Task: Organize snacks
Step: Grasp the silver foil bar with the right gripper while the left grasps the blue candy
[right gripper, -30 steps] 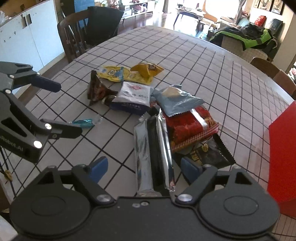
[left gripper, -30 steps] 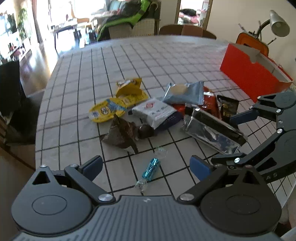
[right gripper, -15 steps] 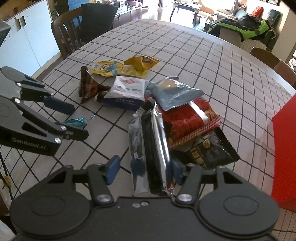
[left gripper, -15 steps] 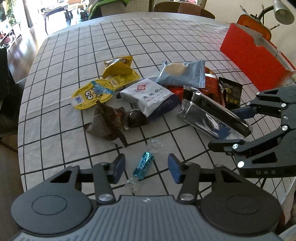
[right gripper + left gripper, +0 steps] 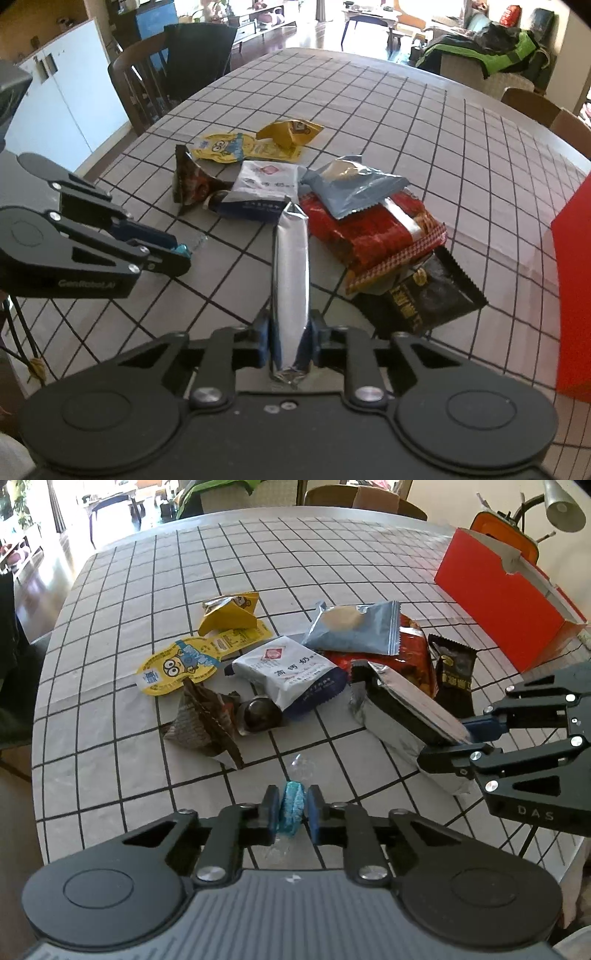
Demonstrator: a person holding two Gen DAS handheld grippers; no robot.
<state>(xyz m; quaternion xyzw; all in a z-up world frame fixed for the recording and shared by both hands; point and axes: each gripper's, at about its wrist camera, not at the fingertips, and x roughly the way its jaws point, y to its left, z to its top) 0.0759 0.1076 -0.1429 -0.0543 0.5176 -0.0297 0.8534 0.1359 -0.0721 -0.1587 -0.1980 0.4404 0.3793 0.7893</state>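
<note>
- Left gripper is clamped tight on the small blue wrapped candy, low over the near edge of the checked tablecloth.
- Right gripper is pinched on the near end of the long silver packet; the far end points towards the pile.
- The pile sits mid-table: white-and-blue pouch, grey-blue packet lying on the red bag, black sachet just beside it.
- Further left, the yellow cartoon packets, a brown triangular wrapper and a dark round sweet.
- Orange-red box stands well apart at the right edge.
</note>
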